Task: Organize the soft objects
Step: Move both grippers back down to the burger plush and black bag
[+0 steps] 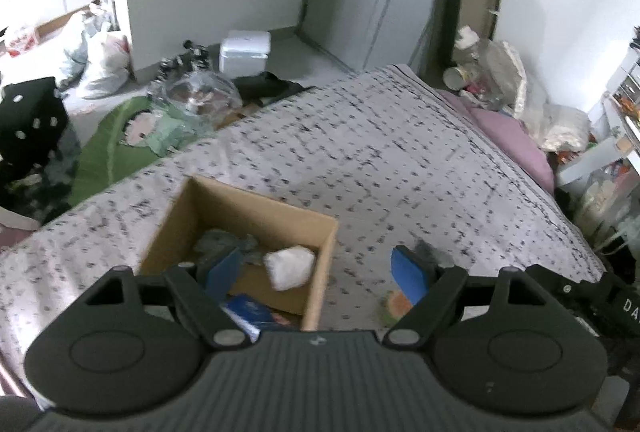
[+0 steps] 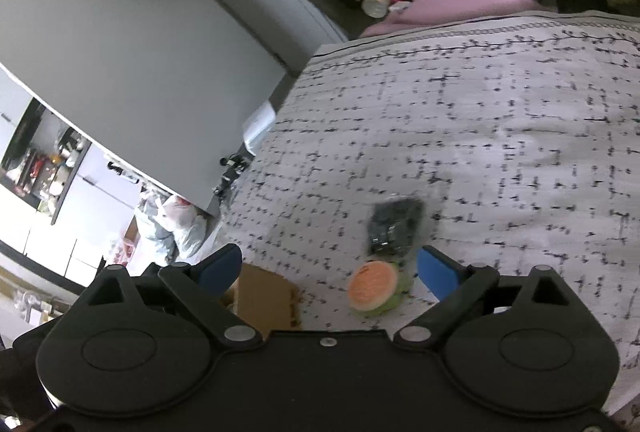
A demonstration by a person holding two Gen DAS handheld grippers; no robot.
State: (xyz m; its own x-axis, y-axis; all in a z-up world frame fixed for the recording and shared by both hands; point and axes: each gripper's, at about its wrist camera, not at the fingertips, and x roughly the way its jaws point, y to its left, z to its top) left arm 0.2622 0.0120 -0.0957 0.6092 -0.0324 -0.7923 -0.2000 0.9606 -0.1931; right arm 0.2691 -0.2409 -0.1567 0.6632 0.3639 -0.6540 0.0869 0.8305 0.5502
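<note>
An open cardboard box (image 1: 320, 260) sits on the patterned bedspread (image 1: 360, 152). Inside lie a white soft lump (image 1: 289, 267), a grey crumpled item (image 1: 224, 242) and a blue packet (image 1: 246, 314). My left gripper (image 1: 318, 272) is open and empty above the box's right side. An orange-and-green round soft toy (image 2: 374, 290) and a dark grey soft item (image 2: 394, 226) lie on the bedspread right of the box (image 2: 268, 298). My right gripper (image 2: 330, 268) is open and empty, with the round toy between its fingers. The toy (image 1: 394, 306) also shows in the left wrist view.
A pink pillow (image 1: 512, 136) lies at the bed's far corner, with bottles and bags (image 1: 488, 72) behind it. On the floor left of the bed are a white foam box (image 1: 244, 52), plastic bags (image 1: 100, 64) and a green cloth (image 1: 108, 152).
</note>
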